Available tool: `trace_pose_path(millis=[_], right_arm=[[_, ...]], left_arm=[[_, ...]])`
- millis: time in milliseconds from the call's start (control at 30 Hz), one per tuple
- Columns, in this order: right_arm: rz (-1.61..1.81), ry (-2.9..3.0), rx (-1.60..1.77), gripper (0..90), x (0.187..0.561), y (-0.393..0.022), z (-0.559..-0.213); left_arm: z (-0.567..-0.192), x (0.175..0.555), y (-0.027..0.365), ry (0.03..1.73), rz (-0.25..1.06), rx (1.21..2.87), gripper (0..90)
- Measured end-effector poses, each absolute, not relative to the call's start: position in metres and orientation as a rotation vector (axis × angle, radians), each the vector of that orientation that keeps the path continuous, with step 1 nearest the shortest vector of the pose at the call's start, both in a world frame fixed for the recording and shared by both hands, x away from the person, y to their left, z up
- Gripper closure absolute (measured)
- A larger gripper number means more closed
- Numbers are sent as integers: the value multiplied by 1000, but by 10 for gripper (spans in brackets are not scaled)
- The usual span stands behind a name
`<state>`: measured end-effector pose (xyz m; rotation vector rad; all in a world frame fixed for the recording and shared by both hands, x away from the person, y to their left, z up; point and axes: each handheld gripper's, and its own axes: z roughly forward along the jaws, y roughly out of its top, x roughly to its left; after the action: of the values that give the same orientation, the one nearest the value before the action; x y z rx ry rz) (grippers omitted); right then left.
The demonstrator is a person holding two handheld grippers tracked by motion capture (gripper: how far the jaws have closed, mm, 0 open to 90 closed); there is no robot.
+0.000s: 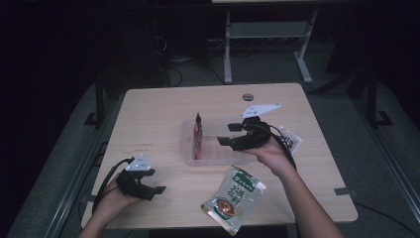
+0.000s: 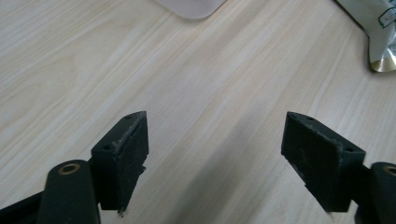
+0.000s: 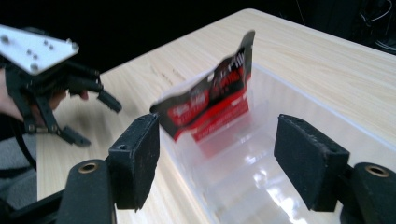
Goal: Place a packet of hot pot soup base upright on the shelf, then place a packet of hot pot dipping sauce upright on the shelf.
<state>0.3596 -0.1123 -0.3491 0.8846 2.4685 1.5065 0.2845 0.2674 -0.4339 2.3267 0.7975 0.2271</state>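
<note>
Packet is leaning upright in the clear bin, light, floppy, slick, so I'm planning top-edge pinches, with right claw and left claw both gaping empty.

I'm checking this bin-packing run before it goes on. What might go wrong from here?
1. The red pouch stands on edge against the bin wall; it may tip over or out.
2. The right gripper, jaws open, hangs over the bin and may knock that pouch.
3. The green pouch lies near the table edge; a nudge might push it off.
</note>
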Motion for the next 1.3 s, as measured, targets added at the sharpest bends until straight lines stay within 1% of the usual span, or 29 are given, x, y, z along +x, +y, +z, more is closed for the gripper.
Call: trace_pose_path(millis=[200,567,733,1033,1300], right_arm=[[1436,2489,868,289,344,-129,-351],[1333,2490,903,297,316,-161,-365],[1296,2484,941,303,305,-178,-374],[1235,2485,1032,309,293,-203,-391],[1192,2470,1110,323,289,-226,-400]], left_arm=[[-433,284,264,788,216,2330,190],[-434,282,265,859,185,2273,209],[-435,281,263,860,185,2280,206],[-433,280,260,825,219,2318,177],[-435,282,261,800,199,2305,176]])
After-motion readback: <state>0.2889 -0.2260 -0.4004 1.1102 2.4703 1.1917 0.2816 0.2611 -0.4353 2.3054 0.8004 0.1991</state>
